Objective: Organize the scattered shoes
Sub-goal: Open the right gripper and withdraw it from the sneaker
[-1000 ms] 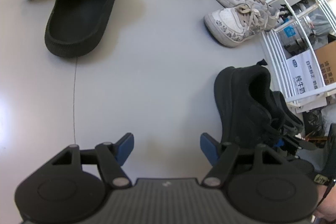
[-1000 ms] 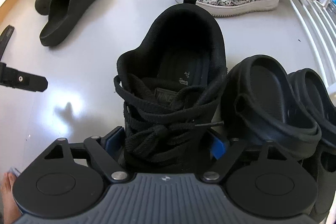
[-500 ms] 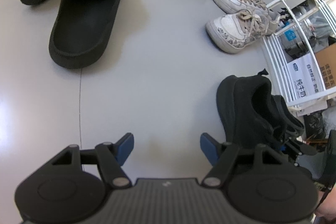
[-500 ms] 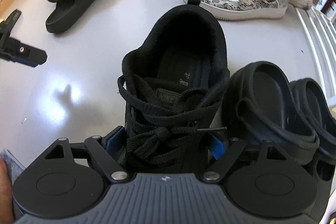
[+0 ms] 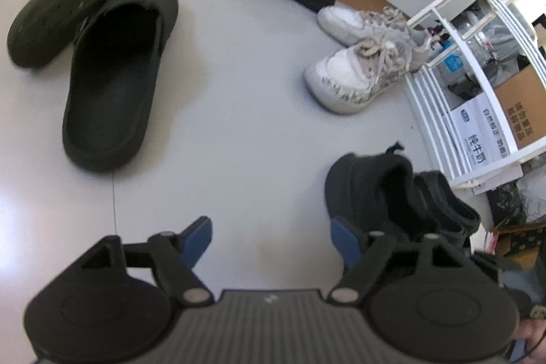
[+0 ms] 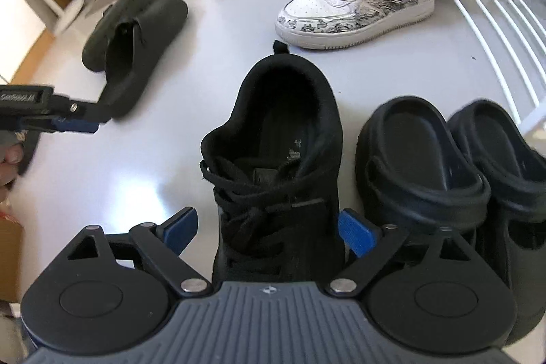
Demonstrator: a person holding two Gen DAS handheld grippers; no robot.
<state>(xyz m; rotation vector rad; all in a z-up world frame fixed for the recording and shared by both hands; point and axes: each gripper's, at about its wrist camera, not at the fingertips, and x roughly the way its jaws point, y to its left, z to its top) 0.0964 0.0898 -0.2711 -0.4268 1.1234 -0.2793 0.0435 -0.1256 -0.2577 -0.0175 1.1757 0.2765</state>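
The black lace-up sneaker (image 6: 276,166) sits upright on the pale grey floor (image 5: 239,132), just beside a pair of black rubber clogs (image 6: 419,159) near the white wire rack (image 5: 443,111). It looks light, with a soft fabric upper and a stiffer heel collar, so you should grip it across the laced midfoot. Your right gripper (image 6: 269,227) is opening, its blue pads clear of the sneaker between them. Your left gripper (image 5: 271,239) is also opening, empty over bare floor.

Matt cloth sneaker (image 6: 276,166), glossy floor (image 6: 211,63)
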